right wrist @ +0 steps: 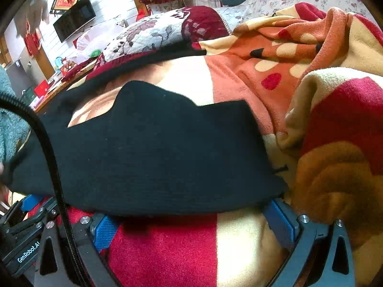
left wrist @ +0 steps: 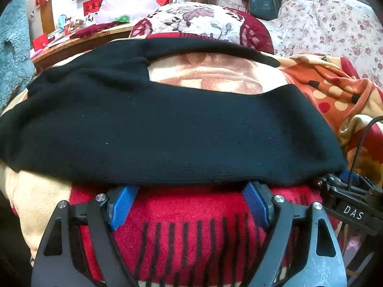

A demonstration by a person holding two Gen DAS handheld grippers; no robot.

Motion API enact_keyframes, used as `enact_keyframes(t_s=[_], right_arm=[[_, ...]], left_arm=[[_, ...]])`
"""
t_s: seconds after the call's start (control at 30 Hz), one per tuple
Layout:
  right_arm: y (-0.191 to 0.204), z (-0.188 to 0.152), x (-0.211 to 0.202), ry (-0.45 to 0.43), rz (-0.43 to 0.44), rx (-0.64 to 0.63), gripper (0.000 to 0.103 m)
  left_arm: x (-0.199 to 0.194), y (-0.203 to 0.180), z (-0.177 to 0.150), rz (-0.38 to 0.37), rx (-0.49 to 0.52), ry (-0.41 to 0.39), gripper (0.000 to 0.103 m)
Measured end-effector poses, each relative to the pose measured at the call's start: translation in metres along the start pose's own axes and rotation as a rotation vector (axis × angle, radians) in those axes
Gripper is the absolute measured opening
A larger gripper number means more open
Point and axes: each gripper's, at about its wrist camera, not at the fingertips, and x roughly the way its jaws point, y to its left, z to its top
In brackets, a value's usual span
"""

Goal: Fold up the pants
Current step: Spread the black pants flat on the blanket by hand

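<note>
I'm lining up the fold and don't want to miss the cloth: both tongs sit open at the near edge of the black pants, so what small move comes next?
Probably close both on that hem. The left tongs and right tongs stand open, their blue fingertips tucked at the near edge of the black pants, which lie flat on the blanket with the two legs apart. Nothing is gripped yet.

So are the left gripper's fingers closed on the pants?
No, the left gripper is spread wide, its blue fingers just under the black pants' near edge.
</note>
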Motion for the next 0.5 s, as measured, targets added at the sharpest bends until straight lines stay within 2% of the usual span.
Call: enact_keyframes(t_s=[0.5], right_arm=[[0.0005,-0.0019,-0.0006,-0.002,0.001,0.000,0.103]], left_arm=[[-0.0002,0.0009,0.0000,-0.001,0.000,-0.001,0.082]])
